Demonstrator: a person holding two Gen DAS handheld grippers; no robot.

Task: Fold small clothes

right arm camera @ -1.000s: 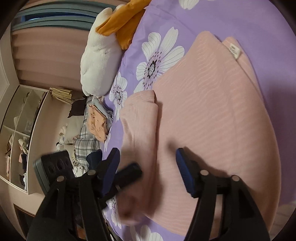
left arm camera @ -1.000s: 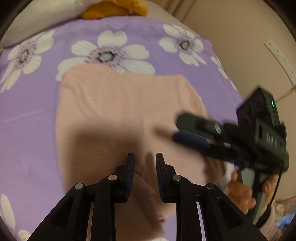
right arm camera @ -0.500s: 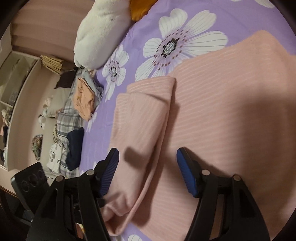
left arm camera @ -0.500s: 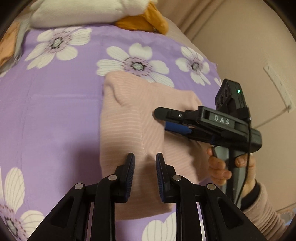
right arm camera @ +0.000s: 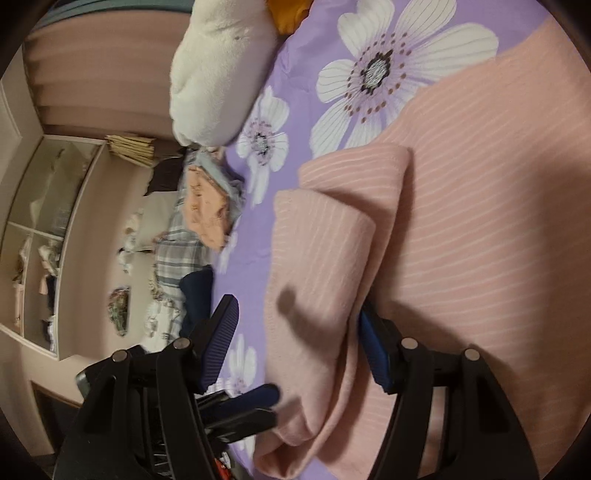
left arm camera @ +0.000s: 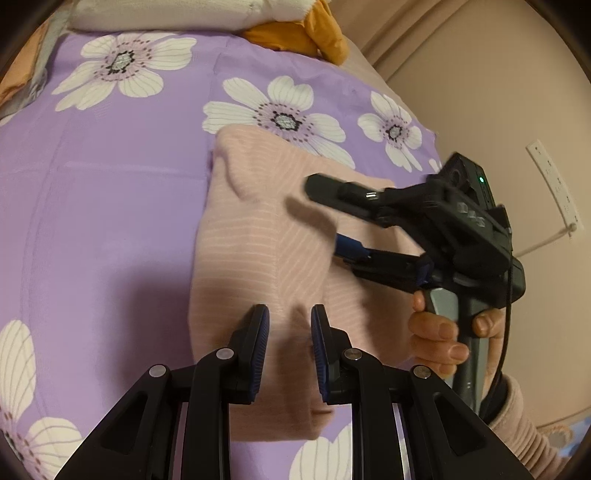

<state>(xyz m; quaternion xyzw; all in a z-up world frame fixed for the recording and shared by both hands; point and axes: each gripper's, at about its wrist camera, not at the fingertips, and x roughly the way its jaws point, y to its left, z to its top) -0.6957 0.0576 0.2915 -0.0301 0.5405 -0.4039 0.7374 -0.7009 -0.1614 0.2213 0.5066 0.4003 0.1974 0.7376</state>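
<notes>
1. Black fingers of the left gripper (left arm camera: 290, 347), lined with ribbed blue pads, stand slightly apart with a narrow gap between them; nothing is pinched, and they hover over the near part of the pink garment (left arm camera: 258, 258).
2. Left of that garment, in the left wrist view, lies bare purple bedspread (left arm camera: 103, 206) printed with large white flowers.
3. At the centre, the pink garment, knit with thin pale stripes, lies flat on the bedspread, with one folded layer resting over its left half.
4. Further right in the same view, the right gripper (left arm camera: 325, 216) is held in the right hand (left arm camera: 439, 339) over the garment's right side; its two fingers are spread wide, one above the other, and grip nothing.
5. Along the top edge, a white and orange plush toy (left arm camera: 207, 14) rests at the far end of the bedspread.
6. Turning to the right wrist view, a pile of mixed clothes (right arm camera: 199, 221) sits on the left, beyond the bedspread's edge.
7. Toward the centre, the right gripper's spread fingers straddle the folded pink layer (right arm camera: 317, 258), one finger on each side; whether they touch it cannot be told.
8. On the right, the rest of the garment spreads flat.
</notes>
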